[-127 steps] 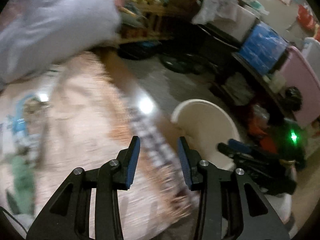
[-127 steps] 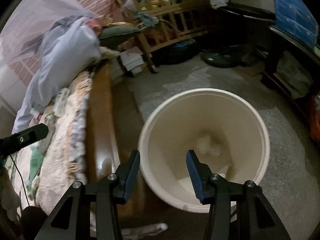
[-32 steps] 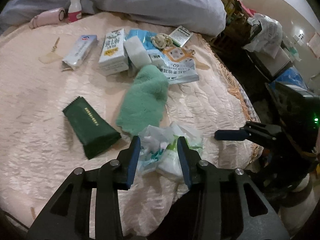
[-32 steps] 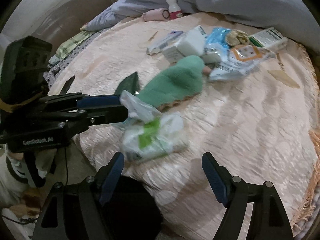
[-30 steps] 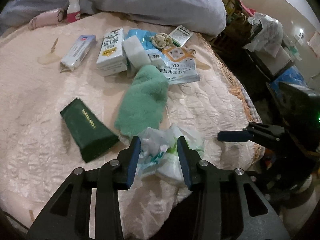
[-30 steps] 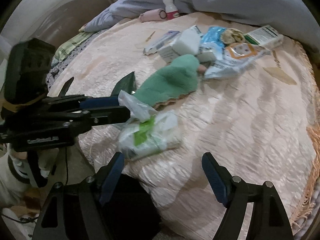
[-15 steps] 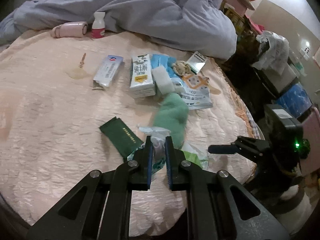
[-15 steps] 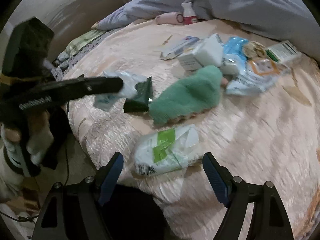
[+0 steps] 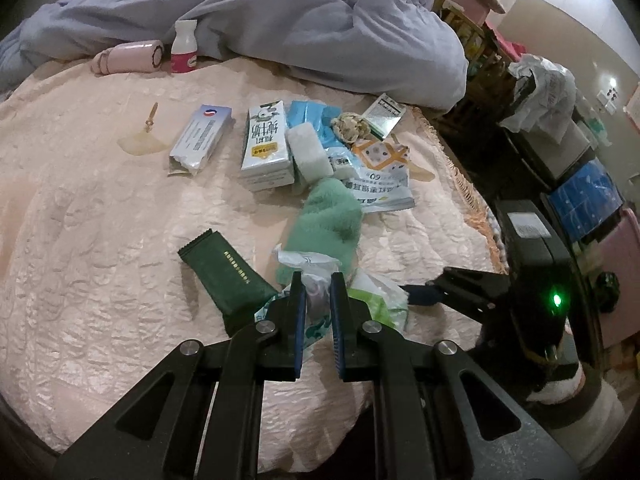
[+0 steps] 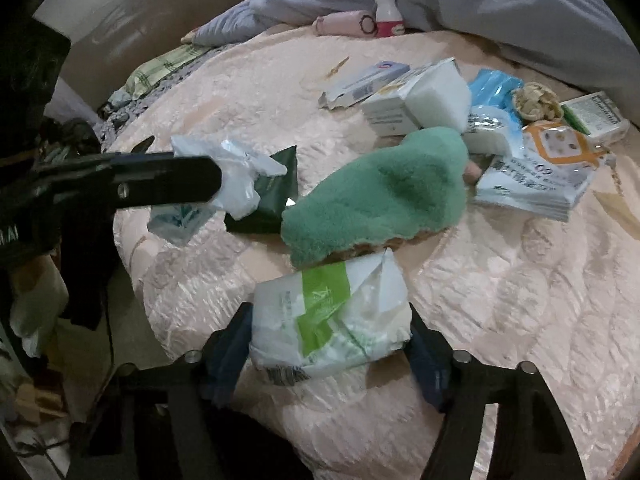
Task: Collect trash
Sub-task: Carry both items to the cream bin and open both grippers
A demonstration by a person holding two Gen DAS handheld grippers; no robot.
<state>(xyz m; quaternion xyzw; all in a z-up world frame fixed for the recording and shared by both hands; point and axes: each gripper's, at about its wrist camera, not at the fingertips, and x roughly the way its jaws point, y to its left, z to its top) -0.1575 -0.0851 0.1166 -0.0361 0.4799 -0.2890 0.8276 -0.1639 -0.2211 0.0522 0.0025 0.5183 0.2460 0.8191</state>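
Observation:
My left gripper (image 9: 317,280) is shut on a crumpled clear plastic wrapper (image 9: 310,272) and holds it just above the pink bedspread; the wrapper also shows in the right wrist view (image 10: 236,178). My right gripper (image 10: 330,328) is open, with its fingers on either side of a white and green plastic pack (image 10: 332,316) that lies on the bed near the edge. This pack shows in the left wrist view (image 9: 378,294) too.
A dark green packet (image 9: 228,274), a green fluffy slipper (image 10: 380,192), a milk carton (image 9: 266,146), a toothpaste box (image 9: 202,138), blue packs (image 9: 312,118) and a printed bag (image 10: 540,172) lie on the bed. A grey duvet (image 9: 300,20) covers the far side.
My left gripper has shut on the clear wrapper and lifted it off the white and green pack. My right gripper has moved in around that pack.

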